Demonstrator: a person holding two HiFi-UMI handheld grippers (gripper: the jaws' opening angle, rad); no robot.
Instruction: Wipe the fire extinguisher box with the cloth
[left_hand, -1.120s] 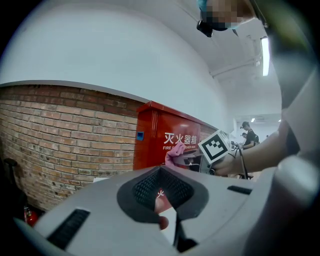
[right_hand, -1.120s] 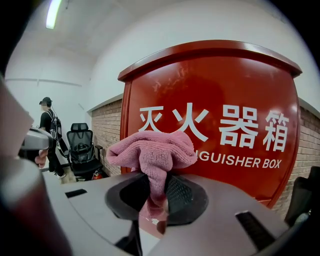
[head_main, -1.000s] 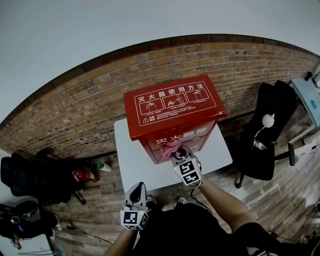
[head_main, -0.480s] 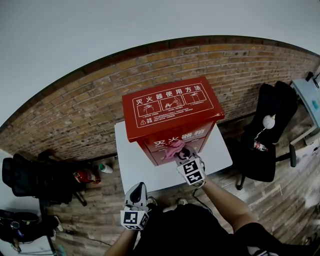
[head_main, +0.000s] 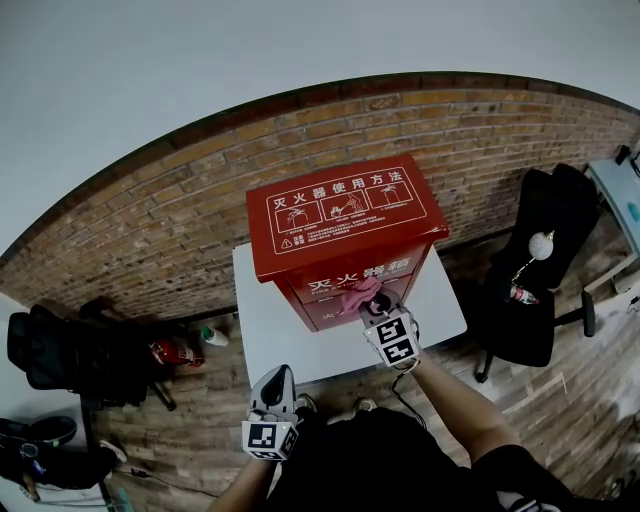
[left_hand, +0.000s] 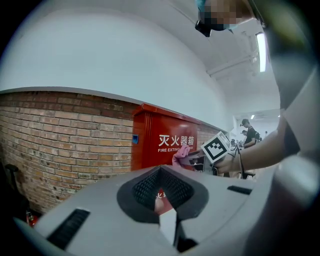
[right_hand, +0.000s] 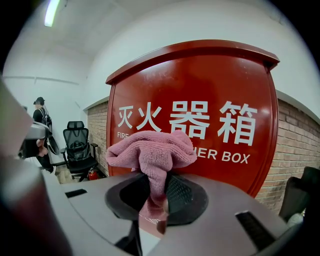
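1. Red-brown brick wall: backdrop behind the counter. Probably serves as a backstop, so that wiping pressure does not push the box away.
2. White rectangular counter: carries the box at working height in front of the person. The near part is bare.
3. Red sheet-metal fire extinguisher box: stands upright on the far part of the counter, nearest the wall. Whether it touches the wall cannot be told. Long axis vertical. The front panel with white lettering faces the person, and the sloped lid with its white instruction panel tilts up toward the head view. This puts the front within easy reach for wiping.
4. Grey right claw with marker cube: stretched forward to the box's front, just under the lid's edge. Its jaws are clamped on the cloth's tail and point at the lettering, so the wad leads.
5. Grey left claw with marker cube: held low by the person's body, at the counter's near edge and well apart from the box. Jaws together with nothing between them. Judged idle, as the wipe needs one arm.
6. Pink terry cloth: bunched into a wad ahead of the right claw, at the box's front panel. Actual contact cannot be confirmed. Its tail runs back and down between the jaws
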